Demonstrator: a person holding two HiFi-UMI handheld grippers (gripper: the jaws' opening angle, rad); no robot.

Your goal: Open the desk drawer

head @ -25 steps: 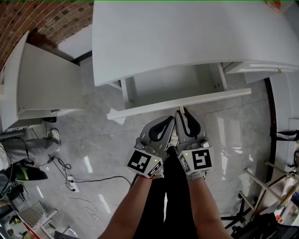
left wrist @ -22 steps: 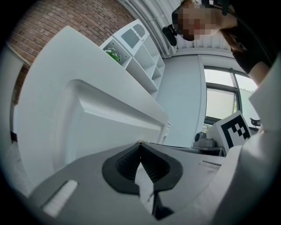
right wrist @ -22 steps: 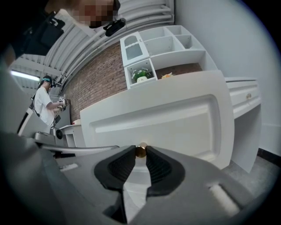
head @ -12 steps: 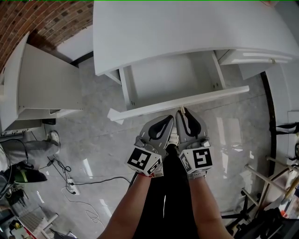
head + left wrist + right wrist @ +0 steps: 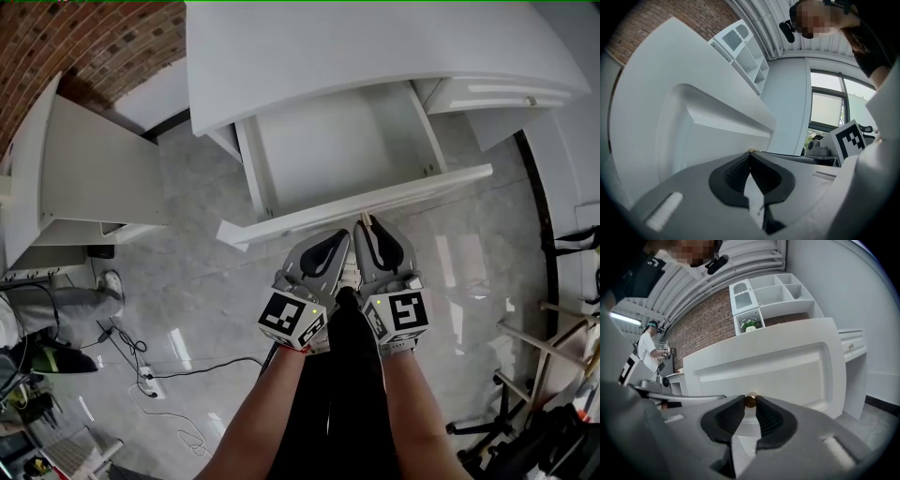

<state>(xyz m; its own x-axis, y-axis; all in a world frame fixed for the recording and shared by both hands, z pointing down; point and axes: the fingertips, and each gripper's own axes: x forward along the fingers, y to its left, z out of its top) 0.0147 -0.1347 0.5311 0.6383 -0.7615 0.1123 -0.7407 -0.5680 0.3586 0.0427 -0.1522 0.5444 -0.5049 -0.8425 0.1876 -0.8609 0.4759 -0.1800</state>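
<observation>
The white desk [image 5: 356,56] has its middle drawer [image 5: 337,150] pulled well out, and the inside shows bare. The drawer's front panel [image 5: 309,218] carries a small brass knob [image 5: 365,217]. My right gripper [image 5: 367,225] is shut on that knob [image 5: 750,401], which sits between its dark pads. My left gripper [image 5: 347,236] lies right beside it with its tips together just short of the panel [image 5: 693,122]; nothing shows inside its jaws. Both grippers point nearly level at the drawer front [image 5: 787,366].
A second, closed drawer [image 5: 506,94] sits to the right under the desk top. A white cabinet [image 5: 84,169] stands at the left before a brick wall. Cables and a power strip [image 5: 145,375] lie on the marble floor. Metal stands [image 5: 534,375] crowd the right edge.
The drawer has slid further out of the desk, showing more of its inside. Both grippers have come back with its front panel, the right one still on the knob.
</observation>
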